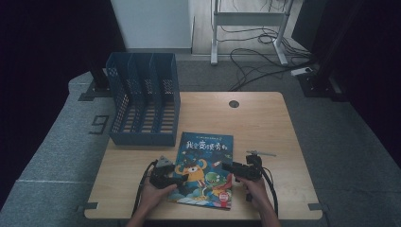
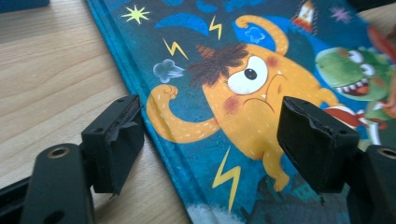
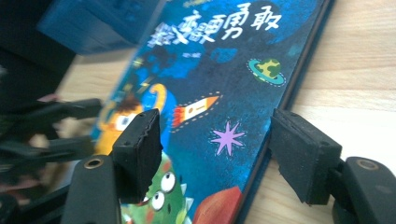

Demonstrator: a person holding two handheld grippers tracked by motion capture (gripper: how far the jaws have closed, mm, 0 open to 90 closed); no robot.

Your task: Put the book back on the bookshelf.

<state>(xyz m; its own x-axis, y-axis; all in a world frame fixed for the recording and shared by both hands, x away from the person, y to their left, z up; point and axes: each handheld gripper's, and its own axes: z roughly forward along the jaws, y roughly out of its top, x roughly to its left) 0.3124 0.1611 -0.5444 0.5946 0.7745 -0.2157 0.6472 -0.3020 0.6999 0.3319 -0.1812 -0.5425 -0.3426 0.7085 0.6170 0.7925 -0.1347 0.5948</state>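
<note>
While one picture book point(image 1: 204, 168) lay flat on the wooden worktop point(image 1: 265, 123), face up, one blue file rack point(image 1: 144, 99) with three slots stood at the far left corner, just beyond the book's far left corner. The book sat near the front edge, about midway across, its long axis running from the person toward the far side and leaning slightly; its title end pointed away from the person. There were two tools, one in each hand. The left tool point(image 1: 182, 178) was at the book's left edge, its jaws wide apart: in the left gripper view one jaw sat over bare wood beside the edge and the other over the cover, gripping nothing. The right tool point(image 1: 226, 166) was at the right edge, likewise wide, its jaws straddling that edge in the right gripper view with nothing pinched.
</note>
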